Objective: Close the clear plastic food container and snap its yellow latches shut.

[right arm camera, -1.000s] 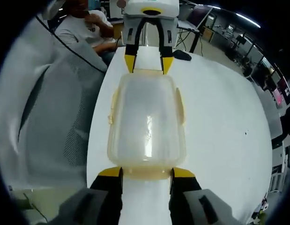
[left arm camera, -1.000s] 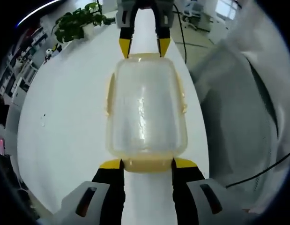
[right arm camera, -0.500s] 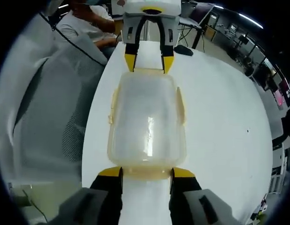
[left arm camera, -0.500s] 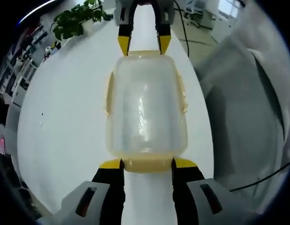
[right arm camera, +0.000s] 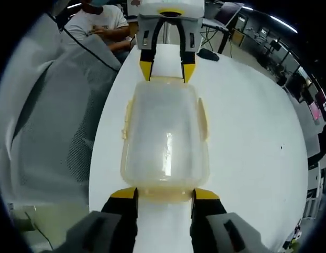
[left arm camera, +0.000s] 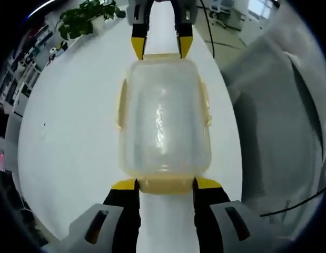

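A clear plastic food container (left arm camera: 164, 116) with its lid on lies lengthwise between my two grippers over the white table (left arm camera: 73, 121). My left gripper (left arm camera: 166, 183) has its yellow-tipped jaws closed on the yellow end latch (left arm camera: 165, 185) nearest it. My right gripper (left arm camera: 161, 46) grips the far end latch in the same way. In the right gripper view the container (right arm camera: 165, 137) runs from my right gripper (right arm camera: 165, 193) up to my left gripper (right arm camera: 166, 71). Yellow side latches (right arm camera: 203, 118) stand out slightly along the long sides.
A grey mesh chair (left arm camera: 278, 121) stands beside the table's edge, also seen as the chair (right arm camera: 52, 116). A potted plant (left arm camera: 81, 18) sits at the table's far end. A seated person (right arm camera: 102, 21) is beyond the table (right arm camera: 252, 142). A dark object (right arm camera: 207, 54) lies there.
The background has drifted a little in both views, so the cameras moved. The container and both grippers keep the same hold on each other.
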A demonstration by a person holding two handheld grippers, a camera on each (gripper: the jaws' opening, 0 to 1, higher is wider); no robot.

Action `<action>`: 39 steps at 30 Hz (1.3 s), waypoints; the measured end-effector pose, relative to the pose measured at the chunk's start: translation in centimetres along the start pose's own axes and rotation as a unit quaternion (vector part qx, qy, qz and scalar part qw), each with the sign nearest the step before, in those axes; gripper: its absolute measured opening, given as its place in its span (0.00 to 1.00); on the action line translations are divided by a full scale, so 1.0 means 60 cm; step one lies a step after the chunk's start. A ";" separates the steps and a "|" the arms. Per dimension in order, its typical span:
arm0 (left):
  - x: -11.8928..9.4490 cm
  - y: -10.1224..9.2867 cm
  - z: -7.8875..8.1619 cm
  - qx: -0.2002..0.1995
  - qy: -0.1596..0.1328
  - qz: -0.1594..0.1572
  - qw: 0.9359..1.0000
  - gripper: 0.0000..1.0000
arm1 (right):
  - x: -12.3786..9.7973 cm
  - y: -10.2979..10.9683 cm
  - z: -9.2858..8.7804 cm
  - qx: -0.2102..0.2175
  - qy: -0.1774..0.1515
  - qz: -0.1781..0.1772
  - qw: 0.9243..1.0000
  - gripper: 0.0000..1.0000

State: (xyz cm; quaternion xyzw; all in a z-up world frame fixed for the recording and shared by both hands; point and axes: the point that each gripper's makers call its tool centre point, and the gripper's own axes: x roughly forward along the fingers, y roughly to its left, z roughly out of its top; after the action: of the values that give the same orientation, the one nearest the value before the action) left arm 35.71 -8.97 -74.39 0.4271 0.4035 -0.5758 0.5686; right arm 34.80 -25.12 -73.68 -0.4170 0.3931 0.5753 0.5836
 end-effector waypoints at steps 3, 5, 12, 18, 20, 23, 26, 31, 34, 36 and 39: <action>0.000 0.003 0.000 -0.004 0.001 -0.001 1.000 0.37 | 0.001 -0.001 -0.001 -0.002 0.000 0.001 1.000 0.36; 0.000 0.002 -0.001 -0.002 0.001 -0.003 1.000 0.37 | 0.002 0.004 -0.001 0.005 -0.002 0.010 1.000 0.36; 0.002 -0.002 0.003 -0.002 0.000 -0.002 1.000 0.37 | 0.013 0.006 -0.011 -0.004 0.011 0.010 1.000 0.36; 0.005 -0.002 0.002 -0.004 0.001 -0.002 1.000 0.37 | 0.014 0.005 -0.012 -0.006 0.011 0.009 1.000 0.37; 0.005 -0.003 0.002 -0.004 0.000 -0.002 1.000 0.37 | 0.014 0.001 -0.012 -0.010 0.012 0.004 1.000 0.37; 0.005 -0.003 0.002 -0.005 -0.002 -0.001 1.000 0.37 | 0.013 0.002 -0.011 -0.010 0.011 0.004 1.000 0.37; 0.005 -0.003 0.001 -0.006 -0.004 -0.001 1.000 0.37 | 0.011 -0.001 -0.010 -0.012 0.011 -0.001 1.000 0.37; 0.004 -0.004 0.001 -0.009 -0.006 0.000 1.000 0.37 | 0.015 -0.005 -0.012 -0.014 0.015 -0.003 1.000 0.37; 0.005 -0.003 0.000 -0.009 -0.007 0.001 1.000 0.37 | 0.015 -0.004 -0.011 -0.015 0.018 -0.003 1.000 0.37; 0.004 -0.003 0.000 -0.010 -0.008 0.001 1.000 0.37 | 0.016 -0.004 -0.012 -0.015 0.020 -0.003 1.000 0.37; 0.004 -0.003 0.002 -0.010 -0.014 0.004 1.000 0.37 | 0.018 -0.002 -0.015 -0.015 0.025 -0.002 1.000 0.38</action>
State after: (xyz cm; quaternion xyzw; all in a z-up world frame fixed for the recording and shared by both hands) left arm 35.54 -9.13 -74.56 0.4153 0.3993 -0.5753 0.5806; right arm 34.99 -25.60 -74.98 -0.4405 0.3981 0.5695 0.5684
